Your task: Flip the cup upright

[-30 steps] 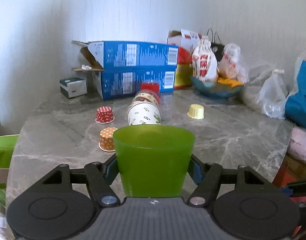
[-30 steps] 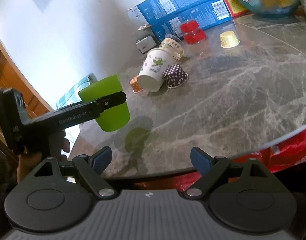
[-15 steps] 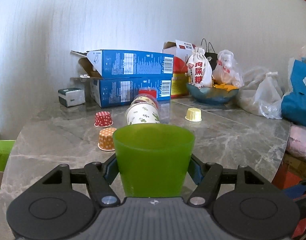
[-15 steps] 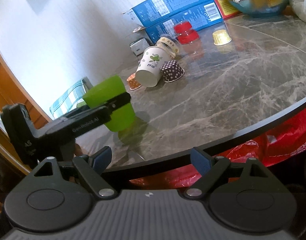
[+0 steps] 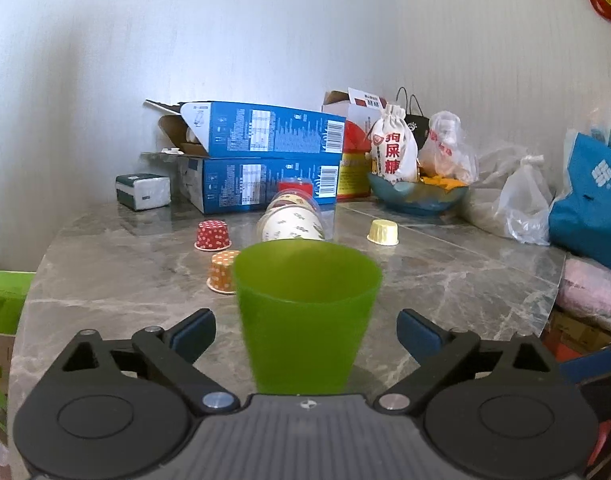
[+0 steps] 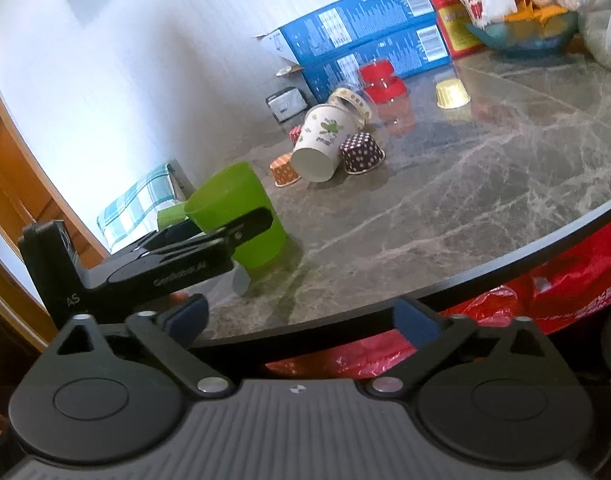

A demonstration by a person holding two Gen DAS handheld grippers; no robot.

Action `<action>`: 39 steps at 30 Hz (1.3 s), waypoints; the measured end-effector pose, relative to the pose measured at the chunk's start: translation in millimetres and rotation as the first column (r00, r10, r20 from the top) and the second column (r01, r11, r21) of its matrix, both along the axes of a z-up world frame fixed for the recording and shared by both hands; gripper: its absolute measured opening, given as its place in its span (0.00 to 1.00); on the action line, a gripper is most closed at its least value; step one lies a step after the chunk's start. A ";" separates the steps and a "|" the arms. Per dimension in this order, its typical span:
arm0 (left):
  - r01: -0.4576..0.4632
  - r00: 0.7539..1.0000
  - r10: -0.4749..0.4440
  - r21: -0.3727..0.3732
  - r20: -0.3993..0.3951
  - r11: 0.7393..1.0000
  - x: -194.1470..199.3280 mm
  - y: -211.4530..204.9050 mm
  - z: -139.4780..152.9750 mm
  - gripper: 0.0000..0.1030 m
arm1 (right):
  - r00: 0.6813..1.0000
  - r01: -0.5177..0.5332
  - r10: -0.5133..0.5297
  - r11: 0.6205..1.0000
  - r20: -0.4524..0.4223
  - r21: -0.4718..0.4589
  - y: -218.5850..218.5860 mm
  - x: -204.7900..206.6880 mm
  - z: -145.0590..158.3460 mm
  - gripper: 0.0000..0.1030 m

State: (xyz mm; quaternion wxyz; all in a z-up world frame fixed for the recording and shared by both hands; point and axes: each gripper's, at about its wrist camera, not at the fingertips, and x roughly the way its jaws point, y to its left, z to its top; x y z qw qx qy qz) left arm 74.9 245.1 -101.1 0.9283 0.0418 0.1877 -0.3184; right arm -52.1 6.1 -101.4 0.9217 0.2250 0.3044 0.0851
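A green plastic cup [image 5: 305, 312] stands upright, mouth up, on the marble table [image 5: 465, 280] near its front edge. My left gripper [image 5: 305, 330] is open, with its fingers apart from the cup on both sides. In the right wrist view the cup [image 6: 241, 216] rests on the table [image 6: 465, 208] with the left gripper's finger [image 6: 209, 240] beside it. My right gripper [image 6: 301, 314] is open and empty, below the table's front edge.
A white paper cup [image 5: 291, 226] lies on its side behind the green cup, with small dotted baking cups [image 5: 212, 234] around it. Blue boxes [image 5: 265, 160], a bowl [image 5: 417, 196] and bags [image 5: 521, 200] stand at the back. Red bags [image 6: 545, 300] hang below the edge.
My left gripper has opened and let go of the green cup, which now stands on the table. The right gripper has stayed open and shifted slightly.
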 end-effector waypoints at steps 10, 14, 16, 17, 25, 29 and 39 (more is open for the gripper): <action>-0.021 0.999 0.022 0.046 -0.027 0.999 -35.8 67.8 25.9 1.00 | 0.994 0.112 -0.107 0.978 0.036 -0.174 32.4 -15.4 26.3 0.99; -0.050 0.999 0.052 0.102 -0.013 0.994 -57.4 79.3 68.3 1.00 | 0.971 0.220 -0.186 0.942 0.149 -0.255 49.5 -29.4 51.2 0.99; -0.070 0.997 0.072 0.141 -0.012 0.988 -63.7 79.8 86.8 1.00 | 0.963 0.249 -0.205 0.925 0.177 -0.286 55.1 -33.8 62.5 0.99; -0.078 0.997 0.078 0.150 0.002 0.986 -67.6 80.1 94.1 1.00 | 0.960 0.257 -0.208 0.919 0.186 -0.298 58.3 -35.3 68.1 0.99; -0.067 0.994 0.074 0.098 -0.075 0.993 -74.2 77.6 99.8 1.00 | 0.979 0.197 -0.163 0.919 0.125 -0.343 75.5 -34.3 69.8 0.99; -0.058 0.992 0.070 0.110 -0.108 0.992 -73.2 72.2 93.1 1.00 | 0.980 0.190 -0.160 0.927 0.117 -0.323 71.9 -32.7 66.9 0.99; -0.083 0.987 0.099 0.127 -0.126 0.988 -70.7 72.5 93.3 1.00 | 0.982 0.177 -0.147 0.933 0.117 -0.315 71.4 -32.6 68.3 0.99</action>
